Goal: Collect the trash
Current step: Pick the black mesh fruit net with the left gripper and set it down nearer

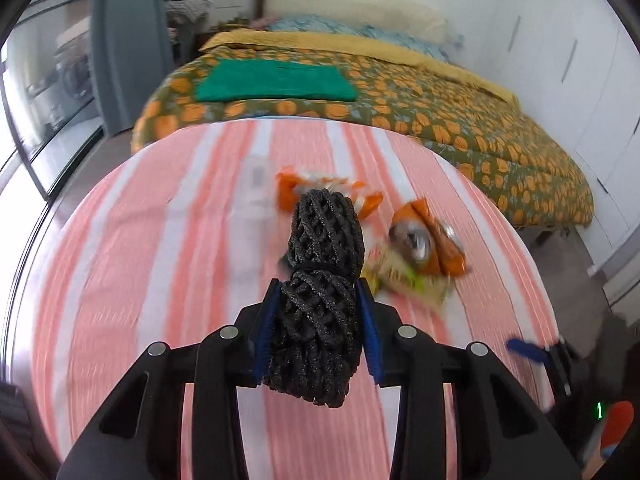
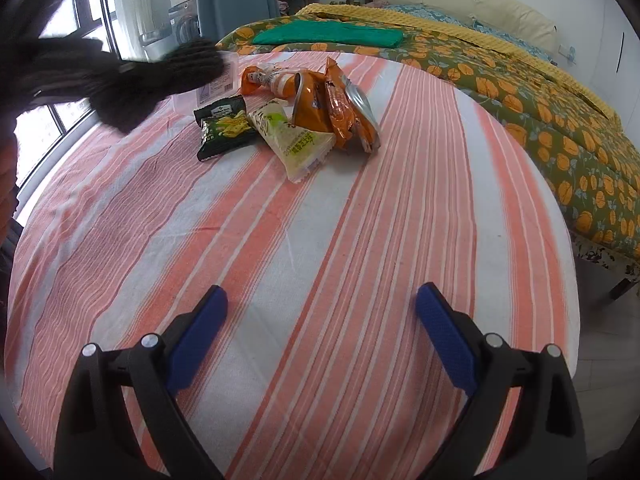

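Observation:
My left gripper [image 1: 318, 292] is shut on a black foam net sleeve [image 1: 320, 280] and holds it above the striped table; the sleeve also shows blurred at the upper left of the right wrist view [image 2: 160, 76]. Behind it lie snack wrappers: orange ones [image 2: 316, 100], a pale green one [image 2: 296, 140], a dark green one [image 2: 224, 128] and a clear flat packet [image 2: 216, 84]. In the left wrist view the wrappers [image 1: 420, 248] are blurred. My right gripper [image 2: 320, 312] is open and empty over the near part of the table.
The round table has a pink and white striped cloth [image 2: 360, 260]. A bed [image 2: 520, 80] with an orange-patterned cover and a green cloth [image 2: 328, 36] stands behind it. A window [image 2: 60, 128] is at the left, white cabinets [image 1: 580, 60] at the right.

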Available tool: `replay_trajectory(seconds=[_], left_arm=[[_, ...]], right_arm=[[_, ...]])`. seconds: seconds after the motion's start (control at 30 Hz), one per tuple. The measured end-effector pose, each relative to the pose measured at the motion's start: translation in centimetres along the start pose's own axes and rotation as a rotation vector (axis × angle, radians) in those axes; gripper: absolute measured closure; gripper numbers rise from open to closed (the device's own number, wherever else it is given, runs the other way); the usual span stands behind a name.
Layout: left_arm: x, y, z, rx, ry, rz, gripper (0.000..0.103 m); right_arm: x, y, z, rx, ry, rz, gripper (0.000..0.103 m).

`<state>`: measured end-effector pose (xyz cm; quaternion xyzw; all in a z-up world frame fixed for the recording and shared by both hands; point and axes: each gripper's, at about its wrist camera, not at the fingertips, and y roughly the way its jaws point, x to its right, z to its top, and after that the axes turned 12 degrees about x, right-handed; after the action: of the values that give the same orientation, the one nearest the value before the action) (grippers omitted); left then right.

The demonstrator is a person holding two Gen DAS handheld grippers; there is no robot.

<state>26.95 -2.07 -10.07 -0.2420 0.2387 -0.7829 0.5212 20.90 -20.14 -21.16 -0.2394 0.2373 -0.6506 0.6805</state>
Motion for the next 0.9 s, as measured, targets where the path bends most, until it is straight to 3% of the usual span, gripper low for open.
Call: replay_trajectory(seconds=[0.1, 0.27, 0.3, 0.4, 0.43, 0.77, 0.9], left_arm=[[-1.0, -2.8, -3.7, -0.023, -0.036, 0.016, 0.065], [-0.9, -4.1, -7.7, -0.021, -0.032, 0.025, 0.064], [-0.7, -3.9, -8.2, -0.017, -0.027, 0.018, 0.059], [-0.1, -3.1, -8.7, -0.008, -0.01, 0.021, 0.029], [0.0, -2.9, -8.8, 0.002, 0.003, 0.023, 0.026], [-0.2, -0.3, -9.8, -0.045, 0.071, 0.091, 0.019], [0.1, 0.0, -10.1, -0.059, 0.091, 0.11, 0.012]], right_arm=[[0.0, 0.0, 0.0, 0.0, 0.0, 0.0, 0.01], [0.0, -0.1, 0.0, 0.0, -0.001, -0.001, 0.01], [0.0, -0.1, 0.0, 0.001, -0.001, -0.001, 0.01], [0.0, -0.1, 0.0, 0.001, -0.001, -0.003, 0.01], [0.1, -0.2, -0.1, 0.001, -0.001, -0.003, 0.01], [0.2, -0.4, -0.1, 0.003, 0.004, -0.005, 0.01], [0.3, -0.6, -0.3, 0.007, 0.012, -0.005, 0.01]])
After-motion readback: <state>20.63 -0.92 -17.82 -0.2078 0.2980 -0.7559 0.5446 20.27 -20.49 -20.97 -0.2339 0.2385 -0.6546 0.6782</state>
